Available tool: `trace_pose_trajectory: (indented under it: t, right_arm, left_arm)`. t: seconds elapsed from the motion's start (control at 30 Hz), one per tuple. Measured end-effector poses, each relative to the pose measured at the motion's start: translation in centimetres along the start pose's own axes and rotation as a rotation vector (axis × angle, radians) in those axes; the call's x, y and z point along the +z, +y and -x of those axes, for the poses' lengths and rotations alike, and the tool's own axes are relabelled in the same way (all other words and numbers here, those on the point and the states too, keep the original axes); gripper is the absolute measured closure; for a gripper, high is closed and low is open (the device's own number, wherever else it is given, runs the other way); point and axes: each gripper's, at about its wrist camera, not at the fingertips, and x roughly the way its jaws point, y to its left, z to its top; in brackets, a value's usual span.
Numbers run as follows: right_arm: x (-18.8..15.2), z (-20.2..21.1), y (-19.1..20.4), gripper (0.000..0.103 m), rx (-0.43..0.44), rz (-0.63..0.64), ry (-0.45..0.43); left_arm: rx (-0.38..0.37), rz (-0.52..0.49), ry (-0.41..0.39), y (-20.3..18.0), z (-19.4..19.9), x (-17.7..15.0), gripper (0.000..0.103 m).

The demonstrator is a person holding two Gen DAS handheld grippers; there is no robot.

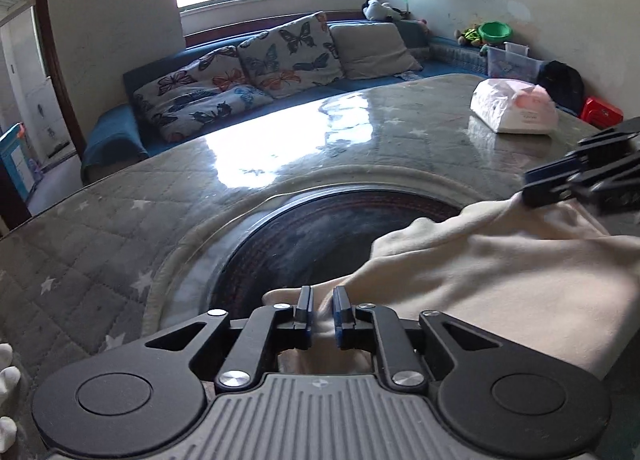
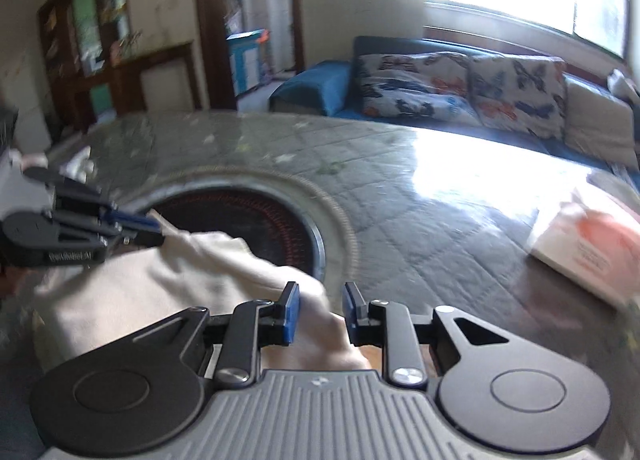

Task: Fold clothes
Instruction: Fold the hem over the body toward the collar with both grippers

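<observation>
A cream garment (image 1: 500, 276) lies bunched on the glass-topped table, partly over the dark round inset (image 1: 320, 236). My left gripper (image 1: 322, 310) is shut on the garment's near left edge, with cloth pinched between its blue pads. It also shows at the left of the right wrist view (image 2: 148, 230), holding the cloth (image 2: 172, 276). My right gripper (image 2: 320, 312) has its jaws a little apart, with a fold of the garment between them. In the left wrist view it (image 1: 536, 188) sits at the garment's far right corner.
A white plastic bag (image 1: 516, 108) lies at the table's far right, also in the right wrist view (image 2: 592, 248). A blue sofa with butterfly cushions (image 1: 256, 68) stands beyond the table's far edge. A quilted star-pattern cover (image 1: 80, 244) lies under the glass.
</observation>
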Motion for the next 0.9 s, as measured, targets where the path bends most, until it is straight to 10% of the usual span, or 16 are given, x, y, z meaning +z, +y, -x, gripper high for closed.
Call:
trace_pose_trajectory:
  t: [0.23,0.6,0.9]
  right_arm:
    - [-2.4,4.1,-3.1,0.081,0.002,-0.069,0.034]
    - [-3.1,2.5,-2.6,0.081,0.011,-0.103,0.045]
    - [-2.0,3.6,-0.5,0.099,-0.121,0.006,-0.035]
  left_arm:
    - [0.035,0.047,-0.041,0.2,1.6,0.3,0.088]
    - [-0.155,-0.074,-0.062,-6.6,5.0,-0.5,0.088]
    - [-0.174,-0.093,-0.045,-7.5,4.2,-1.8,0.088]
